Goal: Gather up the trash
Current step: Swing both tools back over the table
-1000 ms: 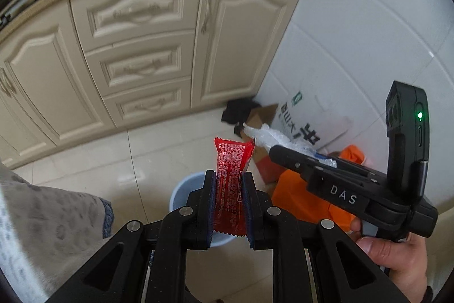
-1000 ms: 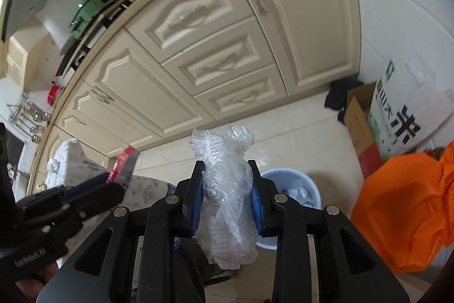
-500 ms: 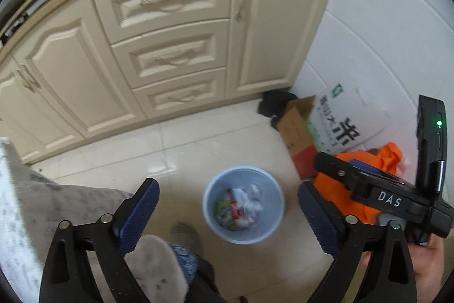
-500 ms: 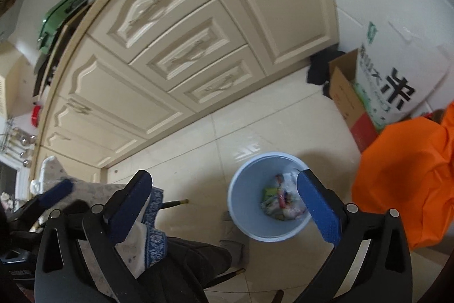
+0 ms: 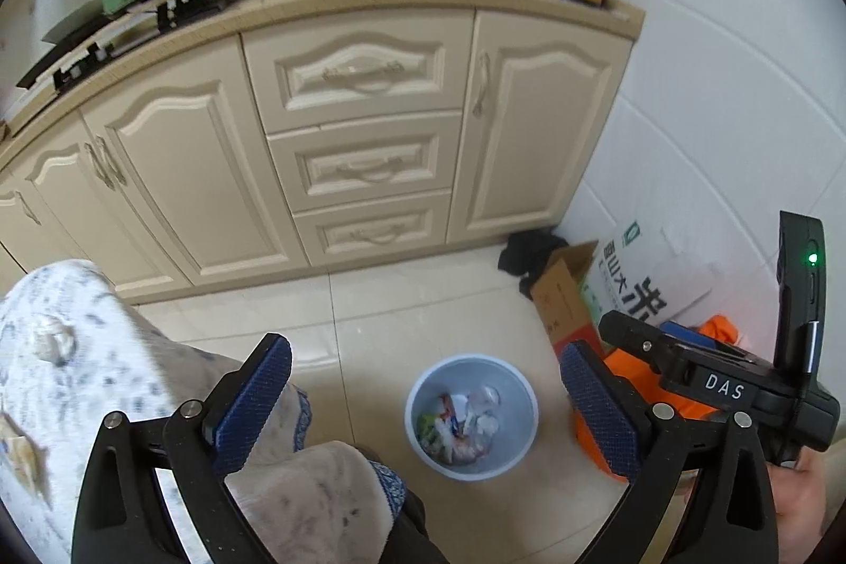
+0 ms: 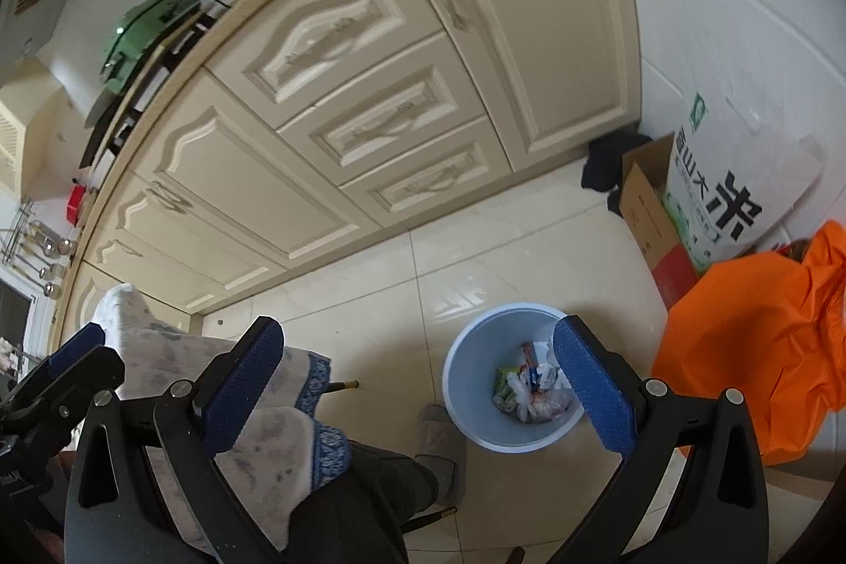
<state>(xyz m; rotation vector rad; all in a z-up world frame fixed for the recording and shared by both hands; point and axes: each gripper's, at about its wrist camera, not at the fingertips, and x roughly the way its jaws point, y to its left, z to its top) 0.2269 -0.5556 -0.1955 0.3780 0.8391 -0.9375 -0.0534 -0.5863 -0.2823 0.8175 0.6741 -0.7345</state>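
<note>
Trash [image 5: 465, 421]: crumpled wrappers, white, green, red, plus clear plastic, loose heap, no clear long axis or direction. Lies inside pale blue round bin [image 5: 423, 392] standing upright on tiled floor [image 5: 423, 310], mouth up, near orange bag [image 6: 751, 326] and cardboard box [image 6: 642, 204]. Left gripper [image 5: 423, 405] jaws opening, almost full wide, nothing between pads. Right gripper [image 6: 417, 384] jaws fully wide, hold nothing. Both above bin.

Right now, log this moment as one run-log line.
left gripper: opening, empty | right gripper: open, empty | trash bin: on floor, holds wrappers
</note>
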